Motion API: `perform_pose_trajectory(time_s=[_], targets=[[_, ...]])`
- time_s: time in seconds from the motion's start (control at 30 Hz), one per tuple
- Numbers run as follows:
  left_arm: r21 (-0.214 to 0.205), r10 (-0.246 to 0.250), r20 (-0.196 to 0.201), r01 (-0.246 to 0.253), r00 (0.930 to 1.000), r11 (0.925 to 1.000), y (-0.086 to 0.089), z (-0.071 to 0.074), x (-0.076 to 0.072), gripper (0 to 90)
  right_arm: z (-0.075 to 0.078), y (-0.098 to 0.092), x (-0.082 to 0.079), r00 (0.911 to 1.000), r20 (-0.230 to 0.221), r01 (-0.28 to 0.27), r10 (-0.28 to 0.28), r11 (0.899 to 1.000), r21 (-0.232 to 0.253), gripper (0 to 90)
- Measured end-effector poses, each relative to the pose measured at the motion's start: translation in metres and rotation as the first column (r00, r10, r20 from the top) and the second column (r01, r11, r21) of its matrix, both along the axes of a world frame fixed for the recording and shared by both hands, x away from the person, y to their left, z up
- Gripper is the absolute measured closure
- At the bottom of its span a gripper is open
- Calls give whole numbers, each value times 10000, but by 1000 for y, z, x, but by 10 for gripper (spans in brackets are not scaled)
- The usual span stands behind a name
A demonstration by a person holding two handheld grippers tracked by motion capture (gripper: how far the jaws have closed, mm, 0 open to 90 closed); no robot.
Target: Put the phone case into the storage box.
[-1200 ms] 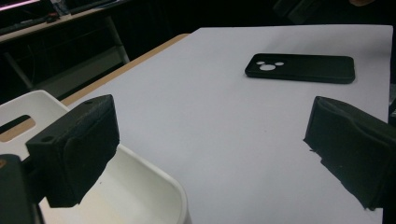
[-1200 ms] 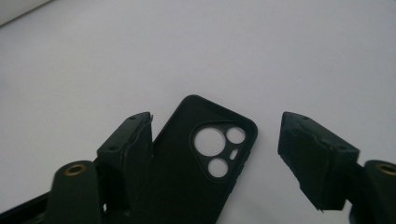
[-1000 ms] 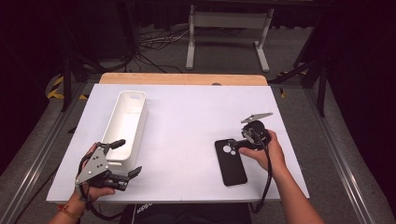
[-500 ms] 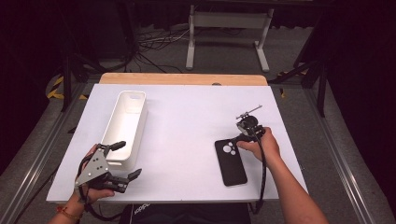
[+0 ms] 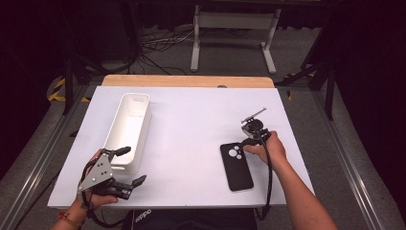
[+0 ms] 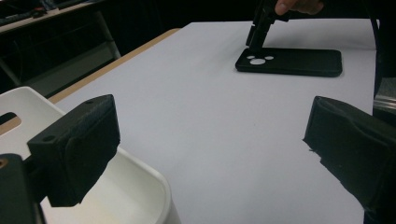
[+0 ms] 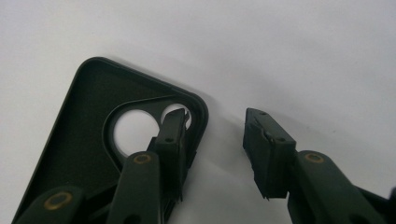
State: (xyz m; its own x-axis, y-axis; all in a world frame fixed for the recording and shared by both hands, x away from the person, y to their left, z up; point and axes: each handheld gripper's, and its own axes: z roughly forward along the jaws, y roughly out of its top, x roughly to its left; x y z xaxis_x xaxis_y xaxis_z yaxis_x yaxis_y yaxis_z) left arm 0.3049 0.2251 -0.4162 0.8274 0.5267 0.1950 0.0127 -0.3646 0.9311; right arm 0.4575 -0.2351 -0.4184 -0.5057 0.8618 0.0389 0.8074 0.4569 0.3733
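Tabletop [image 5: 191, 110]: carries two items, well apart. Left half: open bin [image 5: 128, 129], long axis running front to back, nothing visible inside it. Right half, nearer the front edge: phone case [image 5: 235, 166], lying flat, cut-out end toward the far side. Left tongs [image 5: 130, 166]: at the bin's near end, just before and beside it. Right tongs [image 5: 249, 143]: at the case's far right corner, one jaw over the case's inside, the other on the bare tabletop beside it.

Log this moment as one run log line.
right claw: closing astride phone case corner, no grip yet | left claw: open beside white bin | case flat on table
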Motion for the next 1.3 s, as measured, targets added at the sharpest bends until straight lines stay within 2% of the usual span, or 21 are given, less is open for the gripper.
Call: perform_pose_trajectory(time_s=[0.17,0.23,0.37,0.47,0.63,0.73,0.9,1.13,1.17,1.27,1.3], targets=[[-14,50,-22,-50,10000,10000,0,-1,-2,42,-4,2,2,9999,-100,57,-57,10000,12,604],[-6,36,-25,-36,10000,10000,0,-1,-2,42,-4,4,2,10000,-57,-5,5,10000,-48,641],[40,67,-108,-66,9999,10000,0,-2,0,42,-5,5,1,9999,-119,-98,104,9987,508,795],[95,23,-31,-23,10000,10000,-1,-2,-1,42,-7,3,0,9999,-25,102,-100,9973,731,811],[180,-47,-195,50,9998,9998,-4,-3,0,42,-10,-3,-4,9983,146,540,-564,9904,1273,833],[302,-49,-256,57,9997,9995,-6,-4,0,42,-11,-3,-6,9962,196,811,-846,9869,1392,838],[354,-154,-336,166,9993,9992,-7,-6,-1,44,-13,-3,-12,9916,635,1015,-1123,9829,1534,842],[442,-164,-328,179,9993,9989,-9,-7,0,45,-14,-6,-20,9869,1278,731,-987,9788,1913,842],[351,-135,-334,146,9993,9993,-9,-7,0,45,-13,-7,-22,9855,1357,732,-1020,9766,2023,842],[413,-152,-315,165,9994,9990,-10,-7,0,45,-10,-7,-28,9776,1825,653,-1050,9753,2109,842],[469,-164,-289,177,9994,9987,-11,-6,0,45,-6,-7,-32,9722,2103,556,-1025,9744,2180,842]])
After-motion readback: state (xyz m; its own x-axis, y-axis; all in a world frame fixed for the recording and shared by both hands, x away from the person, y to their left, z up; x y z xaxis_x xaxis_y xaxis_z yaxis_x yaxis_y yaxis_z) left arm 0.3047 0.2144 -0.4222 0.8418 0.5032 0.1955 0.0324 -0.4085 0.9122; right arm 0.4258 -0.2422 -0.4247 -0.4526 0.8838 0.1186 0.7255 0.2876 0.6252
